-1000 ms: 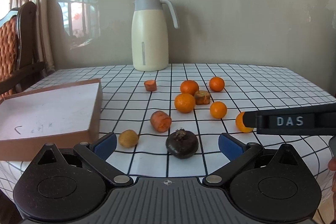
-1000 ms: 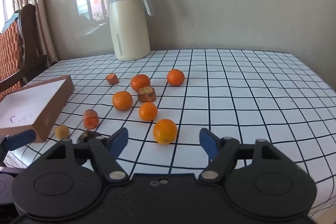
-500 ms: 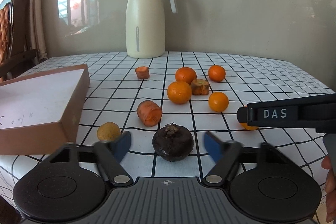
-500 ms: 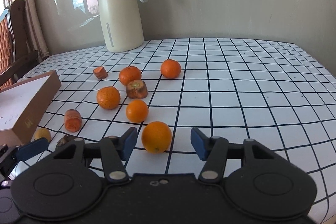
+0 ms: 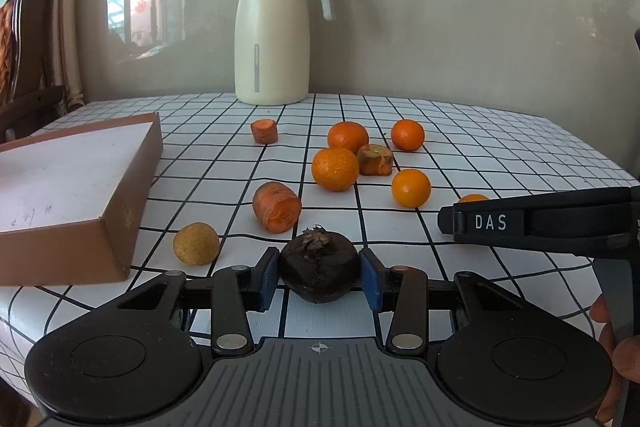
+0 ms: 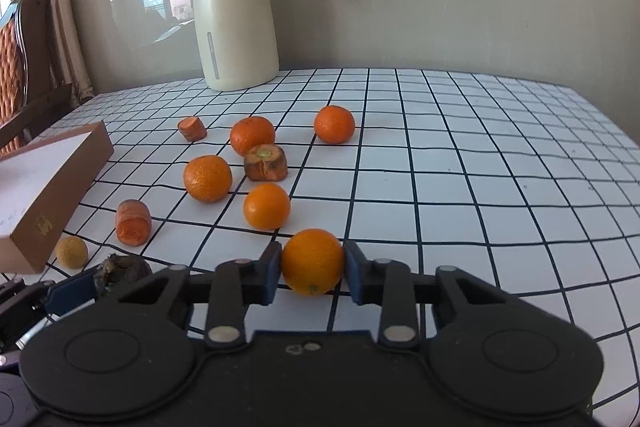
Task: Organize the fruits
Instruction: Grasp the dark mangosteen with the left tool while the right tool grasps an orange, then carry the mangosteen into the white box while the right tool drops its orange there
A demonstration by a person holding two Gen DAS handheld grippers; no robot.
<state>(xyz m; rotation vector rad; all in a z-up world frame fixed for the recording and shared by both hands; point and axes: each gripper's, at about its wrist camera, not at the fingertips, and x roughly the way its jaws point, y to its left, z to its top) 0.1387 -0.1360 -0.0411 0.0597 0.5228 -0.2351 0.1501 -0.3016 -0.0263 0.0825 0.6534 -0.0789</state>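
Observation:
My left gripper [image 5: 319, 277] is shut on a dark purple mangosteen [image 5: 318, 271] resting on the checked tablecloth near the front edge. My right gripper [image 6: 311, 273] is shut on an orange [image 6: 312, 261], also on the cloth. The mangosteen also shows in the right wrist view [image 6: 122, 269], beside the left gripper's blue pad. Several more oranges [image 6: 207, 178] lie loose mid-table. A small yellow fruit [image 5: 196, 243] sits by the brown cardboard box [image 5: 80, 195] at the left, whose white inside is open.
Carrot pieces [image 5: 277, 207] lie among the oranges; one has a stem end [image 6: 266, 163]. A cream thermos jug [image 5: 274, 31] stands at the back against the wall. A wooden chair [image 6: 28, 67] is off the table's left side.
Both grippers moved forward and closed from wide open: the left around the mangosteen, the right around the nearest orange.

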